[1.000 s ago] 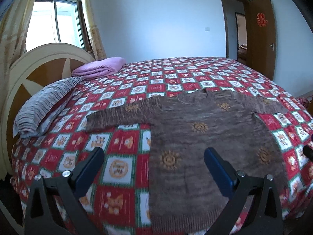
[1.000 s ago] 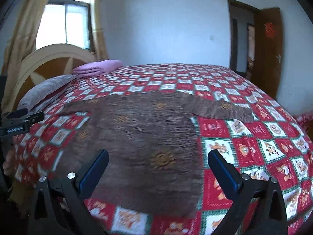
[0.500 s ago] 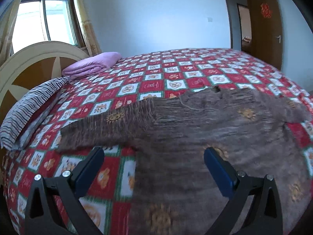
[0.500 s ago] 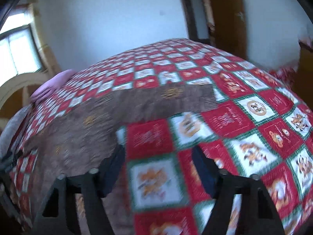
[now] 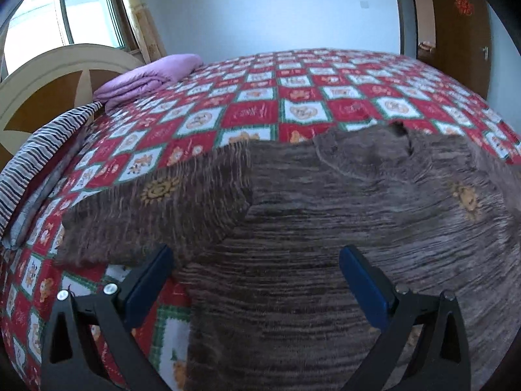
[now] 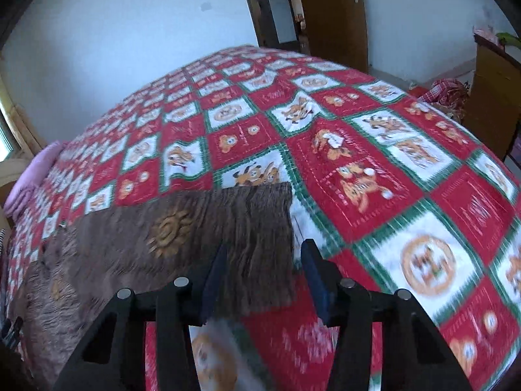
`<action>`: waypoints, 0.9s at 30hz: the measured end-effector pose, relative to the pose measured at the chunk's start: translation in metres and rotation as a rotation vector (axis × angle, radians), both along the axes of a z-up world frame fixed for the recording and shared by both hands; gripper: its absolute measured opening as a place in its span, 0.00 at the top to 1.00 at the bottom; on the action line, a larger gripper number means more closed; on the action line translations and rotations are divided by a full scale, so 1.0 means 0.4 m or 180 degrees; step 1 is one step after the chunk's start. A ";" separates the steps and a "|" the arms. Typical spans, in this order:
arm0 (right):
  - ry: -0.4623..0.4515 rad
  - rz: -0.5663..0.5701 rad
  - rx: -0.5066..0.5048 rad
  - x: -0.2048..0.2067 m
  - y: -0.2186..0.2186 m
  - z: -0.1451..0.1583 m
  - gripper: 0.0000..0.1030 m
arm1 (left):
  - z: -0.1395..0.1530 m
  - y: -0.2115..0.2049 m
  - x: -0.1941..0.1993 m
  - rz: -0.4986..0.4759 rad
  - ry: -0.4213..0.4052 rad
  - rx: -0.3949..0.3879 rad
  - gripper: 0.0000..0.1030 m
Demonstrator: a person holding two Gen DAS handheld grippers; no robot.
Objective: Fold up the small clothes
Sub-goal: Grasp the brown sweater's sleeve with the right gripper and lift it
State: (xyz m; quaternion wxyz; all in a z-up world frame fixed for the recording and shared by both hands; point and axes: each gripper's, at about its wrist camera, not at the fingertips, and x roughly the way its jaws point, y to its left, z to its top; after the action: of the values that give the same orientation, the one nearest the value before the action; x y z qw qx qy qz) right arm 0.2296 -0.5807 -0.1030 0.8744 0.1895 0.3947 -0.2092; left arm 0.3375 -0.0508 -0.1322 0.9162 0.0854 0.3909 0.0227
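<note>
White walls and a brown wooden door (image 5: 456,32) are seen behind a bed covered by a red, white and green patchwork quilt (image 5: 293,110). Along the headboard (image 5: 49,78) side, a folded purple blanket (image 5: 146,76) and a striped pillow (image 5: 35,150) are laid; a window (image 5: 62,29) with a curtain is set above them.

On the quilt a brown knitted sweater (image 5: 342,228) with orange sun motifs is spread flat, neckline away from the camera, one sleeve (image 5: 153,208) stretched out toward the pillow. The left gripper (image 5: 255,270) is held low over the sweater near that sleeve's armpit, its jaws spread wide and nothing caught between them.

In the right wrist view, the other sleeve (image 6: 202,228) is seen lying across the quilt, its cuff end (image 6: 273,228) just ahead of the right gripper (image 6: 263,267). That gripper's jaws are parted, narrower than the left's, with the cuff lying between the blue fingertips (image 6: 312,270); whether the fabric is touched cannot be told through the motion blur.
</note>
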 end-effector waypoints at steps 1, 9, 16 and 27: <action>0.0048 0.0004 0.0014 0.011 -0.006 -0.012 0.52 | -0.010 -0.001 0.007 0.0018 0.0035 0.0010 0.00; -0.0024 0.0194 0.0145 0.035 -0.007 -0.018 0.95 | -0.061 -0.002 0.046 0.0001 0.0440 -0.0055 0.00; -0.0393 0.0418 -0.0181 0.030 0.093 0.159 0.95 | -0.034 0.036 0.026 0.0016 0.0249 -0.0445 0.00; -0.0603 0.0986 -0.0561 0.099 0.352 0.349 0.96 | -0.025 0.067 0.015 -0.0004 0.0053 -0.0734 0.00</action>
State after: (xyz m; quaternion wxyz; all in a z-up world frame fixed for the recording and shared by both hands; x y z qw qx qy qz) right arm 0.2693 -0.4397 0.0366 0.9425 0.0681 0.3153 -0.0871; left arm 0.3434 -0.0239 -0.1422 0.9167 -0.0201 0.3984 -0.0237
